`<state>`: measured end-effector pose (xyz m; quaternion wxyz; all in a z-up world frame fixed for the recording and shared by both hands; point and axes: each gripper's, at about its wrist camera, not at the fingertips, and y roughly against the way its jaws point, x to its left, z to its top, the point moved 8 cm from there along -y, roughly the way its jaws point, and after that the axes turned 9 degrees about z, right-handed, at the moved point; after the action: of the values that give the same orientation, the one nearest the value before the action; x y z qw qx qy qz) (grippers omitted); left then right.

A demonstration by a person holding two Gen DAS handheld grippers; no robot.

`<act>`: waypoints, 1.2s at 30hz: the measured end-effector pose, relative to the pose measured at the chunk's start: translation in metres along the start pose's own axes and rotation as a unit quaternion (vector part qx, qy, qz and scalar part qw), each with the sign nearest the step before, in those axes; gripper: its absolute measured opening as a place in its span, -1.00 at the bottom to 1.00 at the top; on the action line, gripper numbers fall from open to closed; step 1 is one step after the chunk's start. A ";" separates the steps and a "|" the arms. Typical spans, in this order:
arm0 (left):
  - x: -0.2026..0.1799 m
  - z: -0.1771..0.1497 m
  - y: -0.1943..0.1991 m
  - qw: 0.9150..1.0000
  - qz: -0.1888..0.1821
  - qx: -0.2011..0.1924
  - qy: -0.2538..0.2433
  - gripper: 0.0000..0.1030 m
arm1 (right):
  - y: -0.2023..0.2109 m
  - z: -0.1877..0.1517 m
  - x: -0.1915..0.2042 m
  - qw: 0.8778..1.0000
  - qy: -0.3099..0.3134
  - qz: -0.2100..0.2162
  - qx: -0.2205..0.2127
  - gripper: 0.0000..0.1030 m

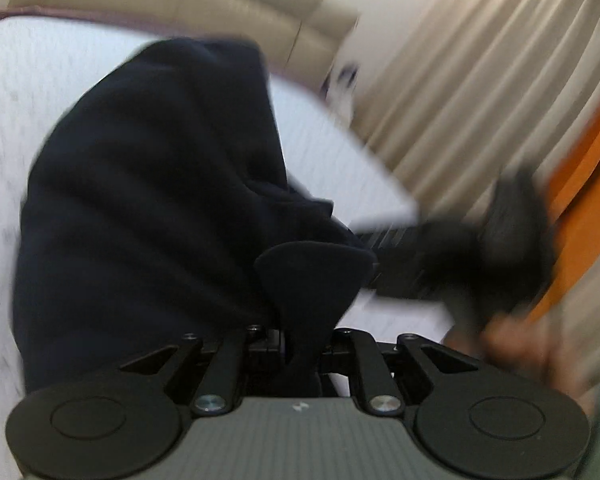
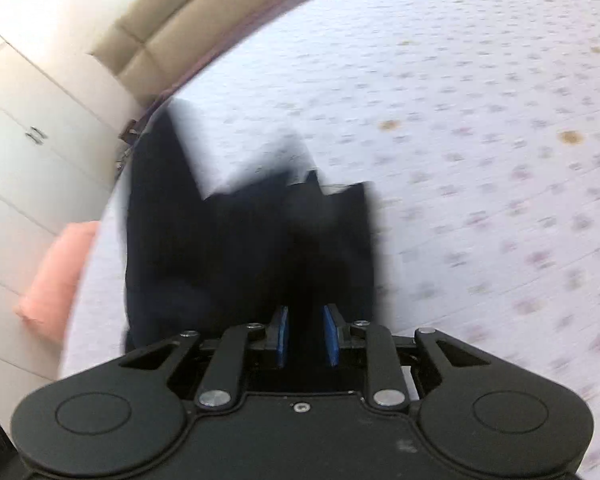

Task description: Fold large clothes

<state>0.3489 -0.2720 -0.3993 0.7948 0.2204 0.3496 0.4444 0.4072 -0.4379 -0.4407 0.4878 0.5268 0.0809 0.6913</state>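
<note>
Over the bed, both hand-held grippers, left and right, clamp the garment mid-fold; next, lay it flat toward 12 o'clock.

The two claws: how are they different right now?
The left claw has its tips buried in the dark garment, so no pads show; the right claw shows blue pads with dark cloth between them. The left claw looks past the bed sheet toward curtains; the right claw faces a white cupboard. Both grip the same garment.
</note>
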 end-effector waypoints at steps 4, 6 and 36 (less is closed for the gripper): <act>-0.008 -0.034 -0.025 0.993 0.086 0.030 -0.072 -0.75 | -0.004 0.015 -0.012 1.000 0.004 0.020 0.003 0.32; -0.011 -0.033 -0.022 0.992 0.095 0.030 -0.077 -0.75 | -0.008 0.023 -0.003 0.999 0.015 0.040 -0.003 0.44; -0.032 -0.093 0.016 0.969 0.039 0.163 -0.182 -0.72 | -0.010 0.074 -0.017 0.993 0.100 -0.059 0.011 -0.07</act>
<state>0.2585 -0.2881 -0.4384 0.7807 0.4373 0.2581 0.3642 0.4725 -0.4757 -0.4255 0.5111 0.4548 0.1678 0.7098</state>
